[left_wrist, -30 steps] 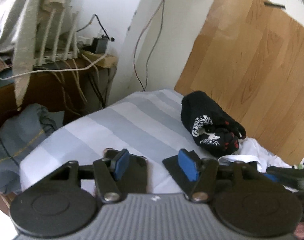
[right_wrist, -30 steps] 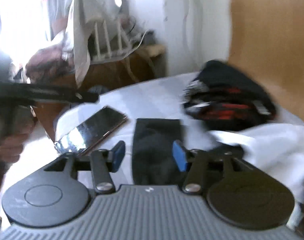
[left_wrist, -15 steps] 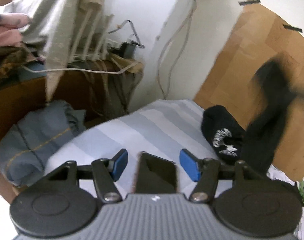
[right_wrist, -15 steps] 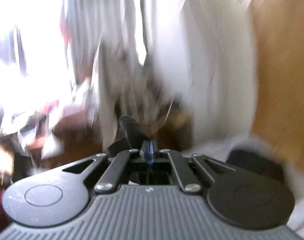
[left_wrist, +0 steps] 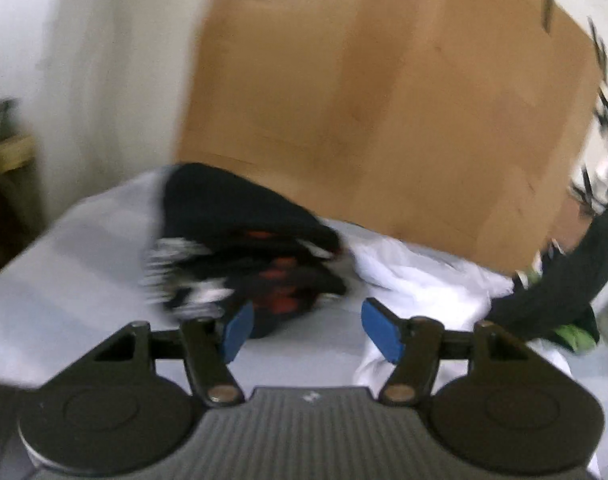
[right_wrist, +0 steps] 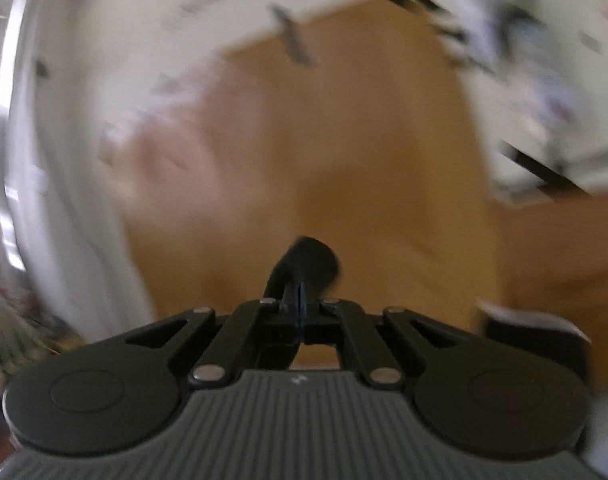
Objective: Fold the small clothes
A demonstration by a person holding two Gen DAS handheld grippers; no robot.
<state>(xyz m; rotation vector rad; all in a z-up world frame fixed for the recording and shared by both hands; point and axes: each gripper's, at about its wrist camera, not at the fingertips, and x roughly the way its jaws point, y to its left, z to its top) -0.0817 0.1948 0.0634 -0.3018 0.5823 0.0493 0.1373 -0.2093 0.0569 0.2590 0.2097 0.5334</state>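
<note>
My left gripper (left_wrist: 304, 330) is open and empty, low over the striped bedsheet (left_wrist: 59, 280). A bundle of black clothes with white and red print (left_wrist: 239, 248) lies just beyond its left finger. My right gripper (right_wrist: 301, 300) is shut on a black garment (right_wrist: 310, 262), raised and pointing at the wooden board (right_wrist: 344, 160). In the left wrist view the same black garment (left_wrist: 564, 276) hangs at the far right. Both views are blurred.
A large wooden board (left_wrist: 384, 100) leans on the white wall behind the bed. A crumpled white cloth (left_wrist: 420, 276) lies right of the black bundle. A green item (left_wrist: 576, 336) shows at the right edge under the hanging garment.
My right gripper shut on the black garment and lifted it off the bed, swinging right. My left gripper, still open, turned right toward the black bundle and the board.
</note>
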